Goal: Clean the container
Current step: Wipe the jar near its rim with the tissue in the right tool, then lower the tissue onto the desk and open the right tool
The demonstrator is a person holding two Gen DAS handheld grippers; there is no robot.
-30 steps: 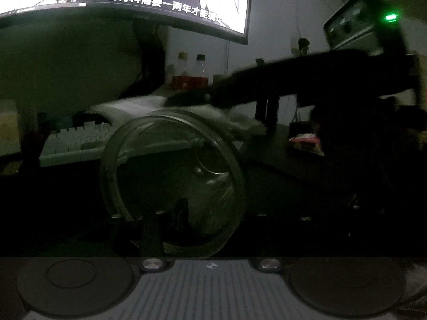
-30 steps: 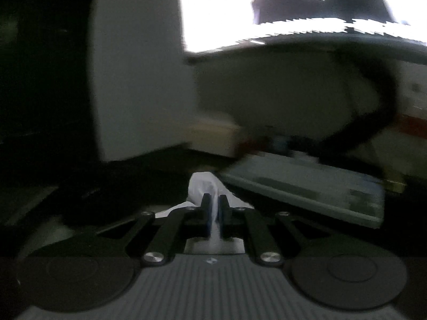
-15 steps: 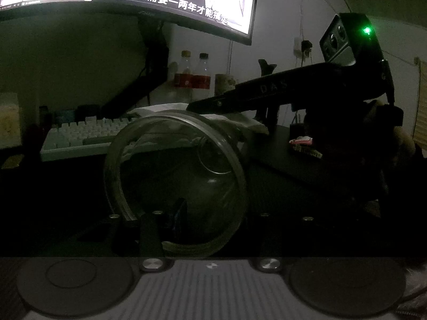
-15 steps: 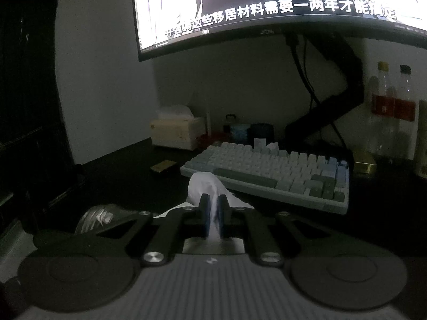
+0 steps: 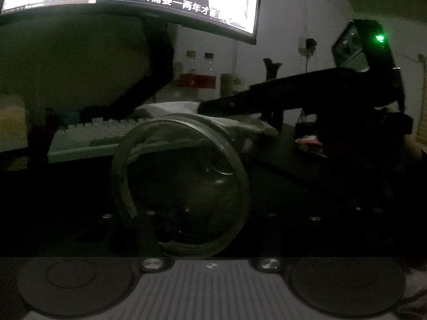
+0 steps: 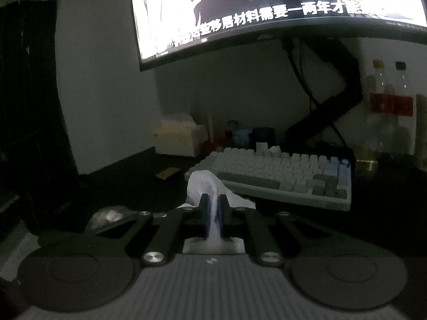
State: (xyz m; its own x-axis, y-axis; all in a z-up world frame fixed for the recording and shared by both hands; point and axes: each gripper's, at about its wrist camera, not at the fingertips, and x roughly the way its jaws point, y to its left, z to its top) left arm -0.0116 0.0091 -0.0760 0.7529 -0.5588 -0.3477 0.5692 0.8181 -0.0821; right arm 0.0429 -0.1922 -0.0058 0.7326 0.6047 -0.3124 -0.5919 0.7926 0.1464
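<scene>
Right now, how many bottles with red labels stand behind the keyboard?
2. One bottle with a yellow cap and one bottle with a dark cap stand side by side at the wall, right of the monitor arm. Others may be hidden in the dark.

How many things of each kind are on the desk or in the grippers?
Glass container: 1
White tissue: 1
Keyboard: 1
Bottles with red labels: 2
Tissue box: 1
Monitor: 1
Total: 7
</scene>
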